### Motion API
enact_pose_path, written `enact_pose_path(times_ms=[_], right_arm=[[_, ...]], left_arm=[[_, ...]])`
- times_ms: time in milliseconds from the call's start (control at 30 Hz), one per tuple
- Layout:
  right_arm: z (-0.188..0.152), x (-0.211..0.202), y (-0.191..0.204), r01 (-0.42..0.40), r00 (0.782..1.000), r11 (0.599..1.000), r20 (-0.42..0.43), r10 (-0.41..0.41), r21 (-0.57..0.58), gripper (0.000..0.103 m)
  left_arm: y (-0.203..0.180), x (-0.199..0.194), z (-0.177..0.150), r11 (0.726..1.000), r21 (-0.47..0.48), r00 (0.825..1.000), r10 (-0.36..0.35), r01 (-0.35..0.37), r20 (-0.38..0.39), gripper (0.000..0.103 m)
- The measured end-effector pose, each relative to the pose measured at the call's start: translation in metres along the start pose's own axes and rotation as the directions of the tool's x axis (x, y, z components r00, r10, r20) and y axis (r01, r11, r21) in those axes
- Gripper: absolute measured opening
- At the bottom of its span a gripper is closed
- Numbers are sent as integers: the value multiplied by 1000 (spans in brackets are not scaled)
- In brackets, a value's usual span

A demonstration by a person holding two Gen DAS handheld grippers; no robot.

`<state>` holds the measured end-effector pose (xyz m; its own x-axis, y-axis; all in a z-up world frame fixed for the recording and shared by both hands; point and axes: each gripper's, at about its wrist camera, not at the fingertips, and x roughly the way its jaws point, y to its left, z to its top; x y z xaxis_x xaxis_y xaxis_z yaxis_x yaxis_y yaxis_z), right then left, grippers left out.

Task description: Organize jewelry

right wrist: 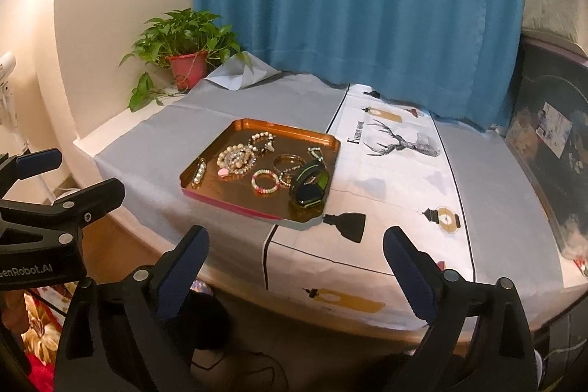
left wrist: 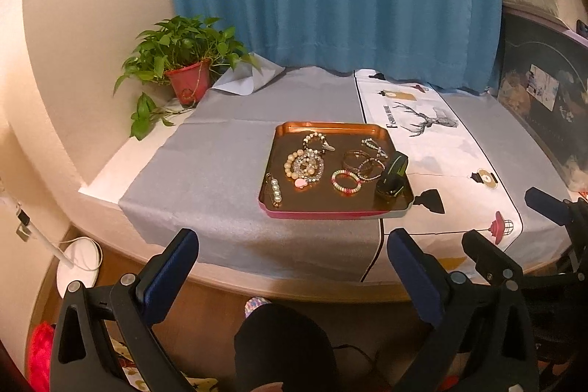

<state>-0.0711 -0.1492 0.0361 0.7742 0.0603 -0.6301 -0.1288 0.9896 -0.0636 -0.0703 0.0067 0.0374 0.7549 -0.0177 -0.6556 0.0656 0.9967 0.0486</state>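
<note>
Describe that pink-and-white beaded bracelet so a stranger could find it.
Find the copper tray on the grey cloth. In its front middle, left of the black-and-green band, lies the bracelet: the only ring of small pink, white and green beads.

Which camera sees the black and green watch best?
The right wrist view: the watch looks bigger there, with its green stripes and looped band clear, in the tray's near right corner. The left wrist view shows the watch smaller and darker.

I see a table (left wrist: 110,179) under a grey cloth (left wrist: 220,153) and a printed runner (left wrist: 441,153) (stag motif). A copper tray (left wrist: 330,127) straddles both; a potted plant (left wrist: 187,79) stands at the far-left corner.
</note>
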Motion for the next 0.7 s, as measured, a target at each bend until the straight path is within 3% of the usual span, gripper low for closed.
enact_pose_path(times_ms=[700], right_arm=[[1, -1, -1, 13, 1000, 1000, 2, -13, -7, 98]], left_arm=[[1, -1, 1, 1000, 4, 1000, -7, 7, 0, 103]])
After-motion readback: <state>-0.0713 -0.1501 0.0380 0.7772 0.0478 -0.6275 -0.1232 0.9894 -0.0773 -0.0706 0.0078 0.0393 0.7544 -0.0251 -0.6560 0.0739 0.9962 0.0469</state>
